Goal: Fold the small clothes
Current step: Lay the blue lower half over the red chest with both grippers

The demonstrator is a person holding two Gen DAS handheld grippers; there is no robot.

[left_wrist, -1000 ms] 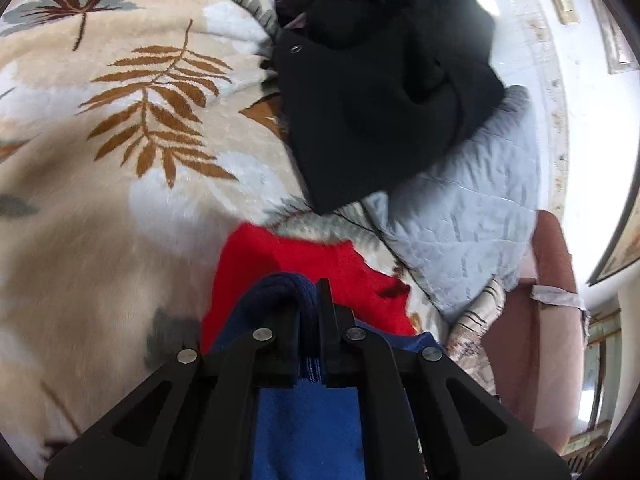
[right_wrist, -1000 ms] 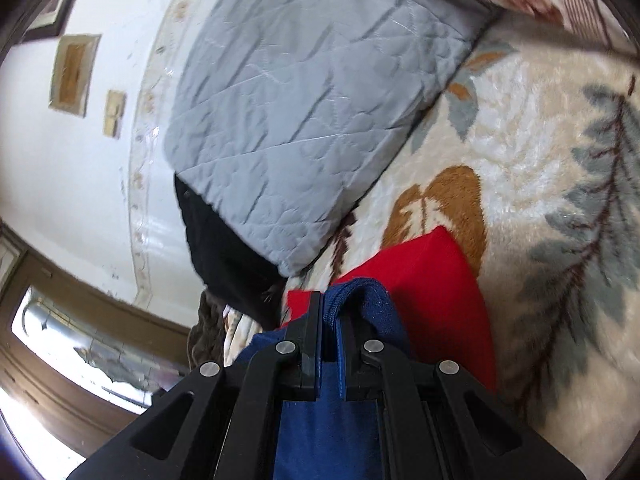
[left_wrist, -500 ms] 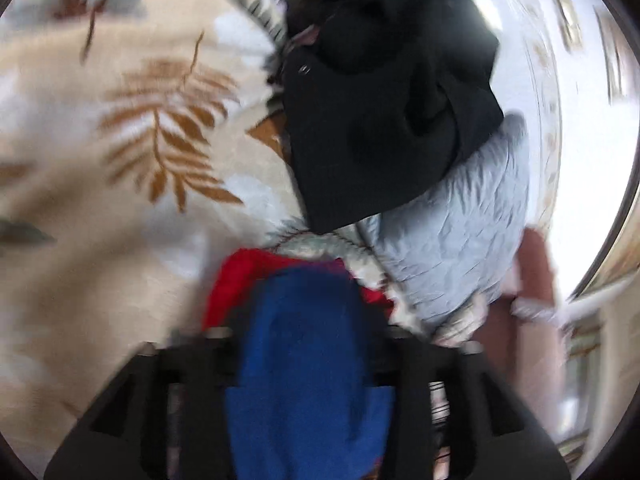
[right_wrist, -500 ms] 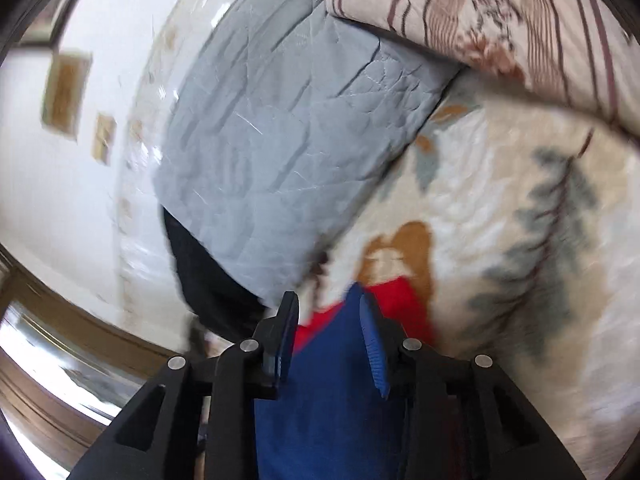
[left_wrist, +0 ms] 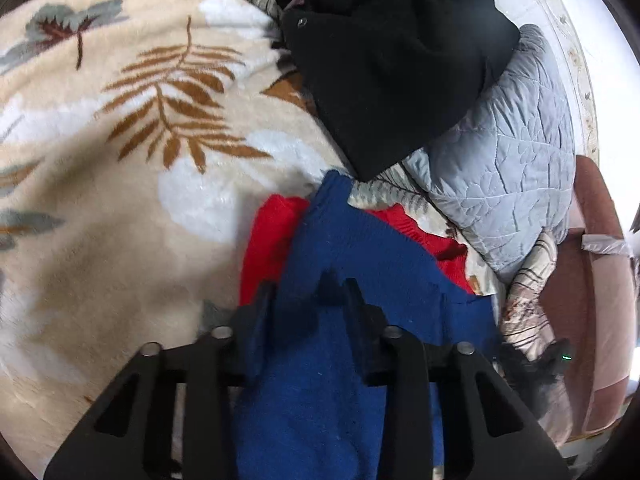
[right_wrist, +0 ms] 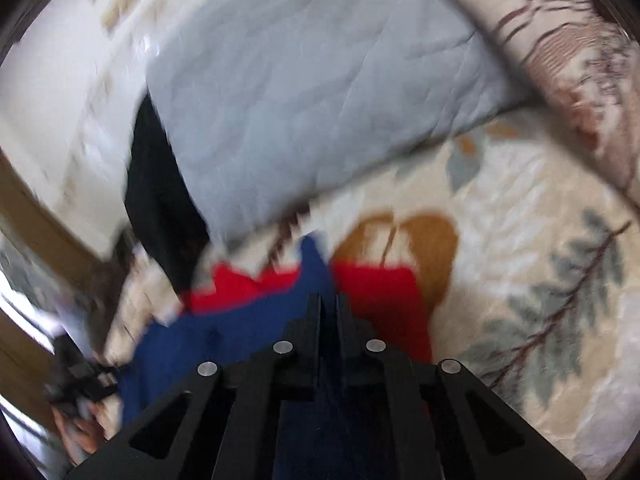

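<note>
A blue knit garment [left_wrist: 360, 264] lies folded over a red garment [left_wrist: 272, 240] on the leaf-patterned blanket [left_wrist: 120, 168]. My left gripper [left_wrist: 310, 292] hovers over the blue cloth. Its jaws are apart and closing, the cloth showing between them, and the pads do not press on it. In the right wrist view the blue garment [right_wrist: 240, 332] covers the middle of the red garment [right_wrist: 376, 288]. My right gripper [right_wrist: 328, 300] is shut just above the blue cloth, with nothing visibly pinched. The picture is blurred.
A black garment [left_wrist: 392, 60] and a grey quilted pillow [left_wrist: 512, 168] lie just beyond the clothes. A striped pillow [right_wrist: 560, 40] sits at the far right. The other gripper and a hand [right_wrist: 80, 436] show at the lower left of the right wrist view.
Both grippers let go of the blue fold, which now lies spread over the red garment. The right gripper opened and shut again. The left jaws stand narrower than half a second ago.
</note>
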